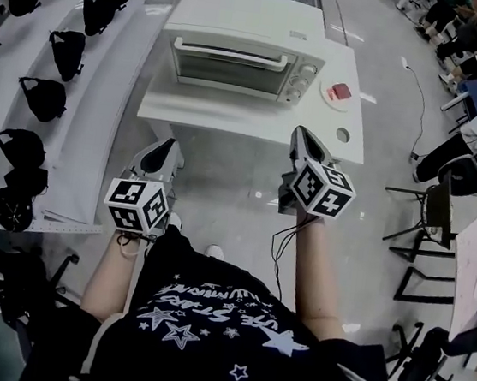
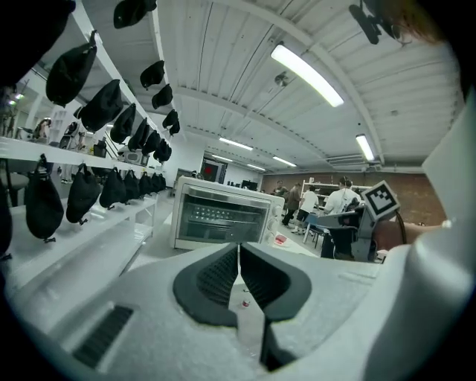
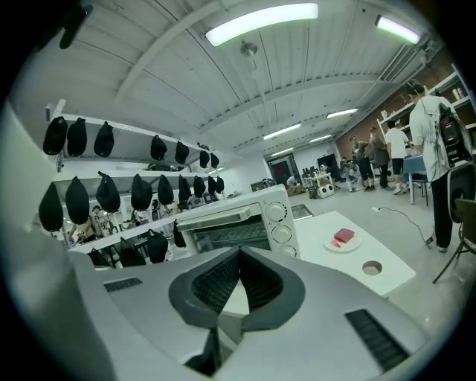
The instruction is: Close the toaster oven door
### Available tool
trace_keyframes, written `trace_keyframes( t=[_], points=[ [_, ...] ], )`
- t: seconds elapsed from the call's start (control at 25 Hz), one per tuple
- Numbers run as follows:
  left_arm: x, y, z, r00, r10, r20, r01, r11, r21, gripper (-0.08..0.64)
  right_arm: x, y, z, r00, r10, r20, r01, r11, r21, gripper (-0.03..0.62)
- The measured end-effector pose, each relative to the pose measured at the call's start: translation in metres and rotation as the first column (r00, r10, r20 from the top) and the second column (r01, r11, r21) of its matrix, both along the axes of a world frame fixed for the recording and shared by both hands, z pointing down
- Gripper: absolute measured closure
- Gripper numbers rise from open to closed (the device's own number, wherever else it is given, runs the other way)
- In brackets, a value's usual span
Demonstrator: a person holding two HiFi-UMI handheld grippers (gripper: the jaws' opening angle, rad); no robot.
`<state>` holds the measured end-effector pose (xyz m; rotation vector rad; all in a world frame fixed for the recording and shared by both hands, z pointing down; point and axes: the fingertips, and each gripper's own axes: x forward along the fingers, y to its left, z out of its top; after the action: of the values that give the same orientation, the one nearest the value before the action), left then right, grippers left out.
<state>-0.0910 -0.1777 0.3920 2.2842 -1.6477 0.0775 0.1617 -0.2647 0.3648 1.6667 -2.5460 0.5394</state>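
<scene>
The white toaster oven (image 1: 238, 52) stands on a white table (image 1: 256, 120) in front of me. Its glass door (image 1: 225, 72) stands upright against the oven front, with the handle (image 1: 229, 52) along its top edge. The oven also shows in the left gripper view (image 2: 223, 216) and the right gripper view (image 3: 238, 227). My left gripper (image 1: 171, 146) hangs short of the table's near edge, jaws shut and empty (image 2: 238, 249). My right gripper (image 1: 302, 135) hovers at the table's front right edge, also shut on nothing (image 3: 239, 257). Neither touches the oven.
A small plate with a red item (image 1: 340, 93) lies right of the oven, and a round hole (image 1: 342, 135) is in the tabletop near it. White shelves with black bags (image 1: 43, 97) run along the left. Chairs (image 1: 443, 210) and people stand at the right.
</scene>
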Motion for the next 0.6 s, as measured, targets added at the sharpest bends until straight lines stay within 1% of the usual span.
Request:
trace_keyframes(
  t=[0.12, 0.32, 0.6],
  points=[
    [0.005, 0.016, 0.005, 1.000, -0.012, 0.005, 0.012, 1.000, -0.014, 0.535, -0.001, 0.013, 0.007, 0.999, -0.038, -0.003, 0.038, 0.999, 0.003, 0.589],
    [0.010, 0.029, 0.010, 1.000, -0.015, 0.015, 0.015, 1.000, -0.026, 0.535, -0.009, 0.028, 0.016, 0.995, -0.091, -0.049, 0.092, 0.996, 0.008, 0.590],
    [0.008, 0.042, 0.029, 1.000, -0.011, 0.003, 0.011, 0.998, -0.060, 0.535, -0.020, 0.044, 0.043, 0.987, -0.130, -0.093, 0.128, 0.991, -0.027, 0.591]
  ],
)
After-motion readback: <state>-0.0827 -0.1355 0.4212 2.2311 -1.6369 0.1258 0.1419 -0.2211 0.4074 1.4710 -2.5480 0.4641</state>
